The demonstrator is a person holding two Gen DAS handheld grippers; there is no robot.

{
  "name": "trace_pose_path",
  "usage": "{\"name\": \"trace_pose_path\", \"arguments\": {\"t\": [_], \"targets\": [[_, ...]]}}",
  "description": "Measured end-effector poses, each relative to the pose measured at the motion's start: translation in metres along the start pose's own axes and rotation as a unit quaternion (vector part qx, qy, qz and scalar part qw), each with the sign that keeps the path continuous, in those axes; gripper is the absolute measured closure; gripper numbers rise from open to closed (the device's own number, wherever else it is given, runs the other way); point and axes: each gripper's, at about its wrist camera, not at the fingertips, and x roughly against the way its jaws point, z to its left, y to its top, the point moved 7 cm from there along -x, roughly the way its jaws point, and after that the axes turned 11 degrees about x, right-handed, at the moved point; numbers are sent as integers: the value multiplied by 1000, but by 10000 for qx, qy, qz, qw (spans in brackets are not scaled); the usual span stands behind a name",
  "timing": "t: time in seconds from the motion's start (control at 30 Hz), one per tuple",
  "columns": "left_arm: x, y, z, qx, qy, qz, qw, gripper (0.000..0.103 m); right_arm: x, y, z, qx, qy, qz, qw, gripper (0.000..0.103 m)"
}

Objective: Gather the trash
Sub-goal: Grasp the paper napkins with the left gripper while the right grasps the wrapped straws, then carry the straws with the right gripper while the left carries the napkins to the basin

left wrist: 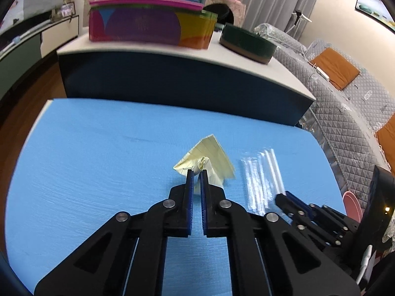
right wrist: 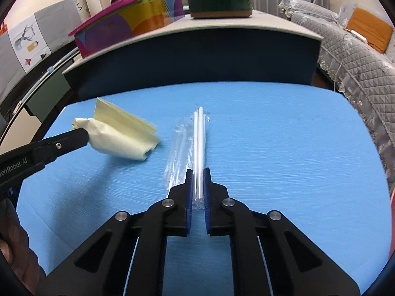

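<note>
A crumpled yellow paper (left wrist: 206,161) with ruled lines is pinched between the blue pads of my left gripper (left wrist: 196,172), just above the blue table top (left wrist: 98,160). In the right wrist view the same paper (right wrist: 121,133) hangs from the left gripper (right wrist: 82,135) at the left. White straws in clear wrappers (right wrist: 198,143) lie lengthwise on the blue surface, and my right gripper (right wrist: 198,172) is shut on their near end. From the left wrist view the straws (left wrist: 261,177) lie to the right of the paper, with the right gripper (left wrist: 284,196) at their near end.
Behind the blue table stands a dark cabinet with a white top (left wrist: 284,74). On it sit a colourful box (left wrist: 148,22) and a round green tin (left wrist: 246,42). A grey quilted sofa (left wrist: 345,103) with orange cushions runs along the right. A hand (right wrist: 14,251) shows at the lower left.
</note>
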Motion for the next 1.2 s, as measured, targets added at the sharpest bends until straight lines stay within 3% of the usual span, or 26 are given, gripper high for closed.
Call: {"name": "trace_pose_path", "arguments": {"t": [0.27, 0.6, 1.2], "targets": [[31, 1, -17, -328, 86, -348, 9988, 98, 40, -2, -17, -22, -236, -196, 9995, 95], [70, -9, -52, -617, -133, -808, 9947, 99, 114, -2, -46, -66, -461, -580, 9972, 95], [96, -53, -117, -1376, -377, -979, 9849, 99, 239, -20, -138, -175, -1148, -1054, 9876, 95]]}}
